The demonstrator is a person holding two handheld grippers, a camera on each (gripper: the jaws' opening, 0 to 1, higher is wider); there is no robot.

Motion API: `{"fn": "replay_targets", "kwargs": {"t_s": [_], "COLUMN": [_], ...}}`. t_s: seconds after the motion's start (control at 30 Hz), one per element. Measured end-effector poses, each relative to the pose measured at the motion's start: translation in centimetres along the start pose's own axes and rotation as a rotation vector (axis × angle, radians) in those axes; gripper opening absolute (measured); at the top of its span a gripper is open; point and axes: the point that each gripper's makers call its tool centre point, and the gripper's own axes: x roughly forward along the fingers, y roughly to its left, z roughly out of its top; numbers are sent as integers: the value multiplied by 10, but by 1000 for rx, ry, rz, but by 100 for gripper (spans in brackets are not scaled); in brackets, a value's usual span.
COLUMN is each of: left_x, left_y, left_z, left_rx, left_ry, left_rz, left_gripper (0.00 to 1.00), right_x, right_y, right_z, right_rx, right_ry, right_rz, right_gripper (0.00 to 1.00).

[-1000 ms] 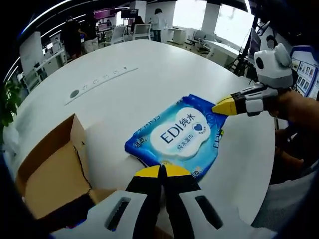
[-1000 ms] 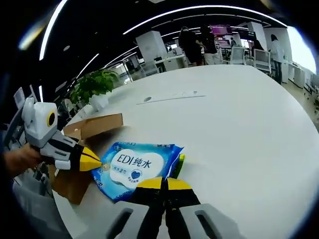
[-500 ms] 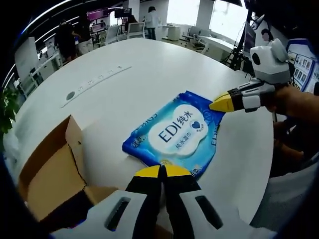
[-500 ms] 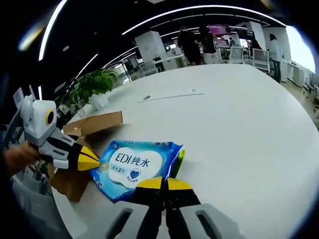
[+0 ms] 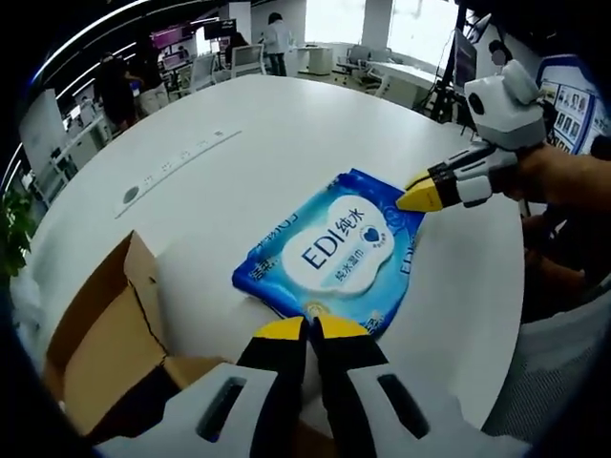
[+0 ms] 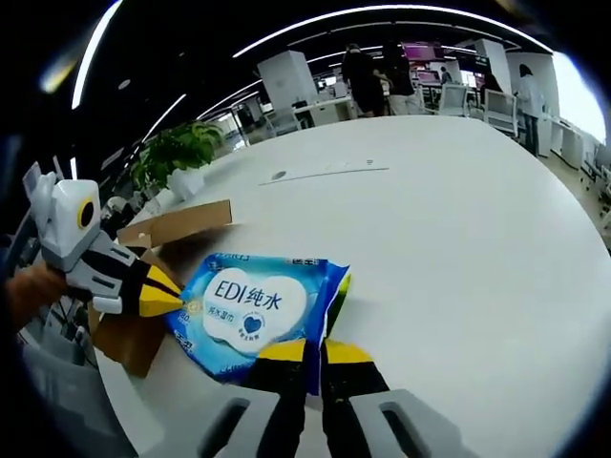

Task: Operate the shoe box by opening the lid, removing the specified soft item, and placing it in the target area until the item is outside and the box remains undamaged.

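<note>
A blue wet-wipes pack (image 5: 336,250) (image 6: 250,312) lies flat on the white table (image 5: 239,114), label up. My left gripper (image 5: 310,330) sits at the pack's near edge, its yellow-tipped jaws parted by a narrow gap. In the right gripper view it comes in from the left (image 6: 162,293), tips at the pack's end. My right gripper (image 6: 316,352) is slightly open, with the pack's edge lying between its jaws. It appears in the left gripper view (image 5: 418,197) at the far corner of the pack. The opened cardboard shoe box (image 5: 100,329) (image 6: 172,225) stands beside the pack.
A person's hand (image 5: 563,191) holds the right gripper near the table's edge. A long grey cable strip (image 5: 181,160) (image 6: 325,172) is set into the table further off. A potted plant (image 6: 177,153), desks, chairs and standing people fill the office behind.
Both grippers' jaws, pressed together before, now show a small gap at the pack's edges. The pack still lies on the table; both cameras shifted slightly.
</note>
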Motion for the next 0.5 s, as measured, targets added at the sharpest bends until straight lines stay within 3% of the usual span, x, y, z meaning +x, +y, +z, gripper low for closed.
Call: {"fn": "replay_targets", "kwargs": {"t_s": [0.27, 0.5], "left_x": [-11, -20], "left_y": [2, -4], "left_z": [4, 8], "left_rx": [-44, -56], "left_ry": [-21, -44], "left_rz": [-22, -37], "left_gripper": [1, 6], "right_x": [-4, -12], "right_y": [1, 3], "right_z": [-3, -5], "right_rx": [-17, -60], "right_ry": [14, 28], "right_rz": [10, 5], "right_gripper": [3, 8]}}
